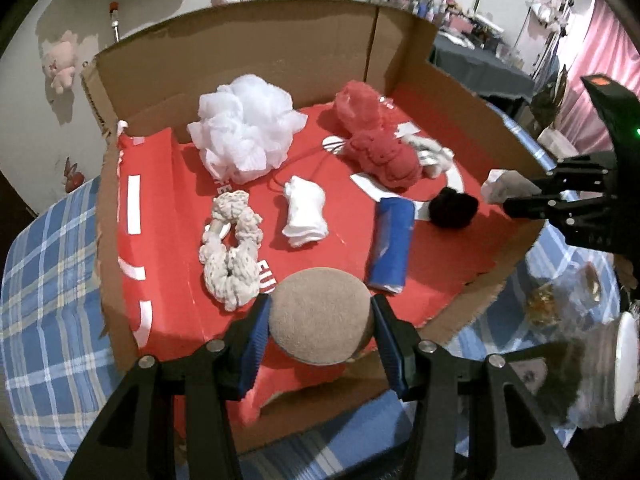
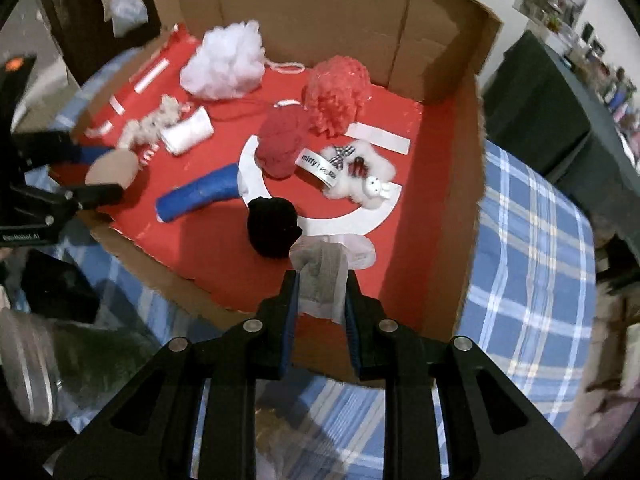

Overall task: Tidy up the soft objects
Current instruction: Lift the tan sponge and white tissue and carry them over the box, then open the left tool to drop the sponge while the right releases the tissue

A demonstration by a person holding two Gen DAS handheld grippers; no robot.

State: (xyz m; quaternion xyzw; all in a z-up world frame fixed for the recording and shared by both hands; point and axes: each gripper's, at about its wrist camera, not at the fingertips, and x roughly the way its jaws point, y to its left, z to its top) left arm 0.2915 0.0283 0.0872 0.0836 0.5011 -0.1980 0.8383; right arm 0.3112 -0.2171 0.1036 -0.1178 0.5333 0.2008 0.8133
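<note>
My left gripper (image 1: 320,328) is shut on a round tan sponge (image 1: 320,314), held over the near edge of a cardboard box (image 1: 256,40) with a red floor. My right gripper (image 2: 322,292) is shut on a grey-and-white sock (image 2: 324,276), over the box's near right part. From the left wrist view that right gripper (image 1: 516,196) shows at the right with the sock (image 1: 504,188). In the box lie a white mesh pouf (image 1: 244,128), a red pouf (image 2: 338,94), a red knit bundle (image 1: 386,156), a black pom-pom (image 2: 272,226), a blue roll (image 1: 390,250), a white folded cloth (image 1: 304,212) and a cream knit scrunchie (image 1: 232,248).
The box rests on a blue plaid cloth (image 2: 528,256). A small white plush with a ribbon tag (image 2: 360,174) lies in the box. A round metal lid and dark fuzzy item (image 2: 28,360) sit beside the box's near corner. A dark table (image 2: 552,120) stands beyond.
</note>
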